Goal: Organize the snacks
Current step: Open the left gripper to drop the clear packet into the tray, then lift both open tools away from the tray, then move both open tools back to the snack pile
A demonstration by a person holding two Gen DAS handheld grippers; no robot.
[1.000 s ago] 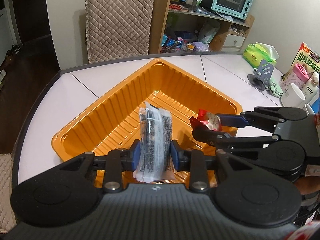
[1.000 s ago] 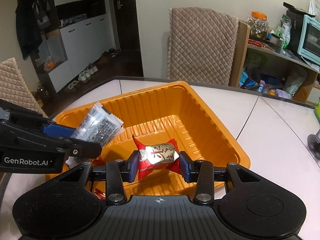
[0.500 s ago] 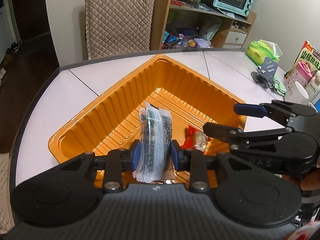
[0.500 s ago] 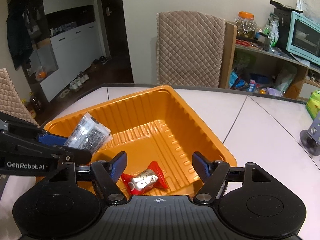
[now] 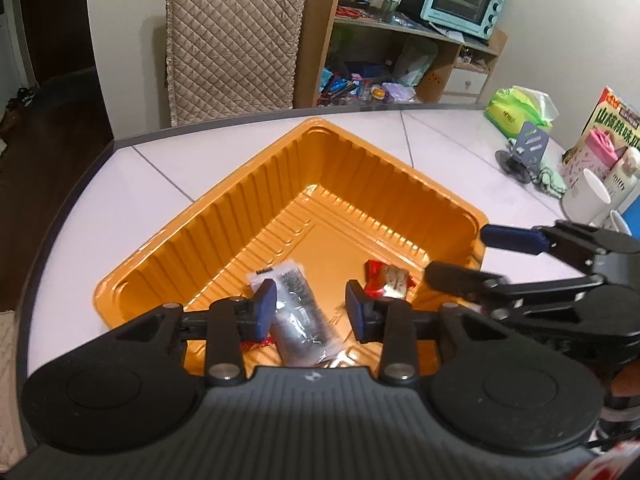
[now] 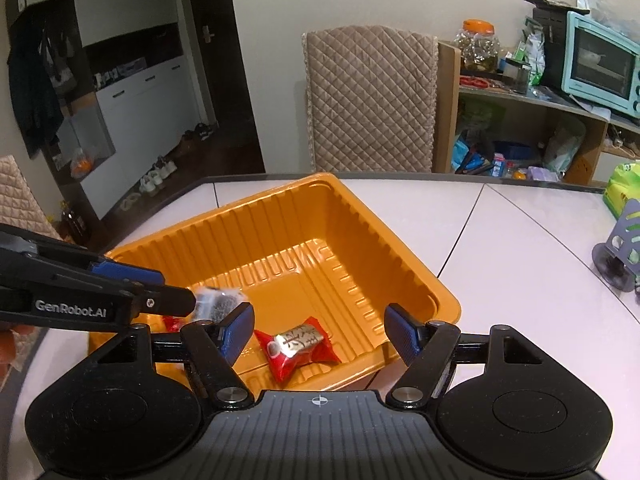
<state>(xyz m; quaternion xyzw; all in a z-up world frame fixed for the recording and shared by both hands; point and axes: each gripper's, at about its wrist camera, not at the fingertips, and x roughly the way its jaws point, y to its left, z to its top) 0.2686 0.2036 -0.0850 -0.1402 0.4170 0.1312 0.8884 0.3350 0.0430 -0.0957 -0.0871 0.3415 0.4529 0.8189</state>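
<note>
Two grippers work over one orange tray, which sits corner-on upon the white table and fills the middle of both views. We're at the drop-off step, I'd say: both snacks lie on the tray floor at its near corner. Left gripper has just been opening its jaws; they stand narrowly apart with the silver-and-black packet lying between them, the pads off its sides as far as the left wrist view shows, so it looks let go. Right gripper hangs with jaws spread wide, and the red sweet lies flat between and below them, touching neither pad. From the left camera that sweet sits at about two o'clock of the packet, near it but apart; a scrap of another red wrapper peeks out at the packet's eight o'clock. Next move, in my judgement: lift both grippers clear of the tray wall without dragging a wrapper, then go and fetch whatever snacks remain.
</note>
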